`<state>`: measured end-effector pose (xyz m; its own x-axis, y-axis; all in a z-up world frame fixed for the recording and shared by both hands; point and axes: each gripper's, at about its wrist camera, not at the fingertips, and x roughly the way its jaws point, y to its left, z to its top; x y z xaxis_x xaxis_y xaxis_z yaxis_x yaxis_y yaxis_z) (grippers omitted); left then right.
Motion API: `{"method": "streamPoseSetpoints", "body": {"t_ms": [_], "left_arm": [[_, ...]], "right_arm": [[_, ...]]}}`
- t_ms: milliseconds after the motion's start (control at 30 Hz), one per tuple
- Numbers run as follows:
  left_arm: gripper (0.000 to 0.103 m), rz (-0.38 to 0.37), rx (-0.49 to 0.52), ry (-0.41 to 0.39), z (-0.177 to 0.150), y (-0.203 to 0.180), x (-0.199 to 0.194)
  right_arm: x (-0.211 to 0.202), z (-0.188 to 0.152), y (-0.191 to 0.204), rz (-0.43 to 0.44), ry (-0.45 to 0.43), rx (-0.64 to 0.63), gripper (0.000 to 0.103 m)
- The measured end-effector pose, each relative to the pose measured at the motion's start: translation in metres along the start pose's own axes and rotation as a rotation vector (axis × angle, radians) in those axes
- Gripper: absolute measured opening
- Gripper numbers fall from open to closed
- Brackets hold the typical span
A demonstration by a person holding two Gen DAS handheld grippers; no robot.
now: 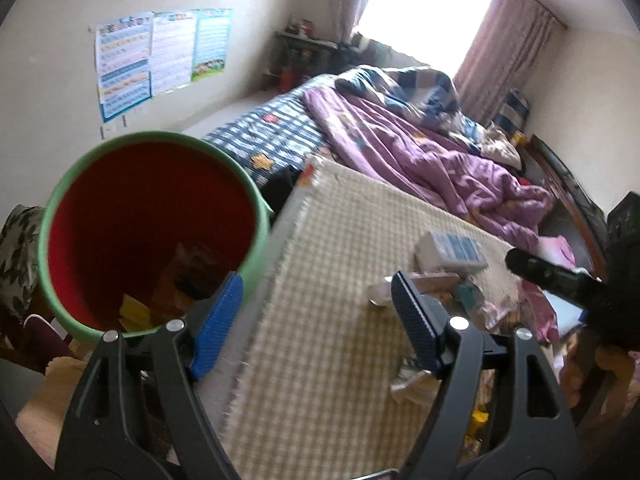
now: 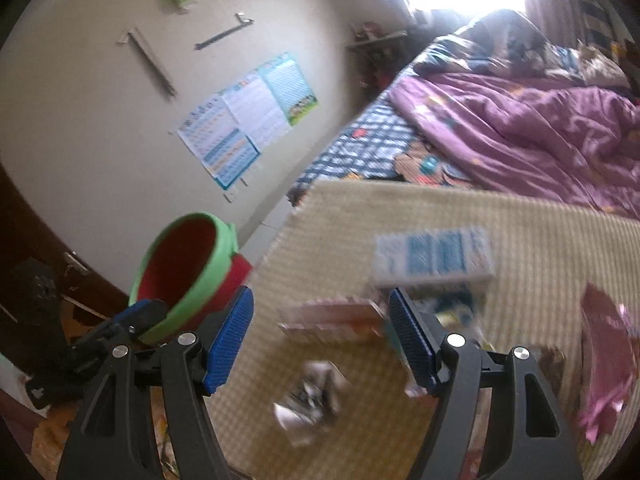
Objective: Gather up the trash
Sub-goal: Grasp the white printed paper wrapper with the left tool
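Both pairs of blue-padded fingers stand apart with nothing between them. From the left wrist view, the left gripper (image 1: 316,320) hangs over the near edge of the bench (image 1: 340,360), which wears a checked cream cloth. From its own view, the right gripper (image 2: 320,336) hangs over the same cloth.

Taking the bench as the landmark: on its cloth, just beyond the right gripper's fingers, lies a crumpled scrap of wrapper (image 2: 308,400), blurred. Past that is a flat pink-and-white striped packet (image 2: 332,320), and farther in a white box with blue panels (image 2: 432,260). A heap of pink plastic (image 2: 604,364) sits at the bench's right side.

Off the bench's left edge stands the bin (image 1: 152,236) — red inside, green at the rim — with yellow and brown scraps (image 1: 160,300) already lying at its bottom.

Beyond the bench's far edge is a bed (image 1: 280,128) with a blue checked sheet and a rumpled purple quilt (image 1: 432,152). Posters (image 1: 160,56) hang on the wall to the left of it, and a bright window (image 1: 424,12) with pink curtains stands behind.
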<state>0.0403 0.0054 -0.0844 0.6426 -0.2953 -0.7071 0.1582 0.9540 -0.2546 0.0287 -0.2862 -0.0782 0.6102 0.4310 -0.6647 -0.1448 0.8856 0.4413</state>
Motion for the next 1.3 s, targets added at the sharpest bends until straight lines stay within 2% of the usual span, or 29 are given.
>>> {"method": "streamPoseSetpoints", "body": {"t_ms": [167,433,600,867,933,967,1033,1067,1100,1200,1300], "left_arm": [[0.073,-0.011,0.026,0.032,-0.005,-0.008,0.006],[0.073,-0.050,0.040,0.113,-0.020,-0.023,0.026],[0.073,-0.077,0.128,0.185,-0.035,-0.047,0.048],[0.073,-0.169,0.219,0.303,-0.051,-0.078,0.079],[0.071,-0.176,0.247,0.340,-0.058,-0.084,0.088],[0.064,-0.176,0.252,0.351,-0.060,-0.085,0.091],[0.059,-0.215,0.238,0.378,-0.064,-0.087,0.095],[0.052,-0.231,0.232,0.382,-0.065,-0.087,0.095],[0.049,-0.247,0.229,0.386,-0.066,-0.088,0.094],[0.049,-0.222,0.252,0.363,-0.067,-0.089,0.089],[0.049,-0.214,0.210,0.333,-0.062,-0.080,0.079]], "right_arm": [[-0.010,-0.018,-0.026,-0.041,0.000,0.077,0.068],[-0.028,-0.026,-0.059,-0.108,-0.020,0.160,0.068],[-0.031,-0.025,-0.066,-0.120,-0.025,0.182,0.068],[-0.023,-0.029,-0.065,-0.108,-0.001,0.191,0.068],[-0.021,-0.031,-0.064,-0.104,0.006,0.192,0.068],[-0.020,-0.031,-0.064,-0.103,0.008,0.192,0.068],[-0.019,-0.032,-0.063,-0.102,0.015,0.188,0.068],[-0.018,-0.032,-0.063,-0.102,0.019,0.186,0.068],[-0.017,-0.033,-0.062,-0.104,0.023,0.183,0.068],[-0.012,-0.033,-0.061,-0.111,0.035,0.170,0.068],[-0.007,-0.033,-0.059,-0.119,0.053,0.156,0.068]]}}
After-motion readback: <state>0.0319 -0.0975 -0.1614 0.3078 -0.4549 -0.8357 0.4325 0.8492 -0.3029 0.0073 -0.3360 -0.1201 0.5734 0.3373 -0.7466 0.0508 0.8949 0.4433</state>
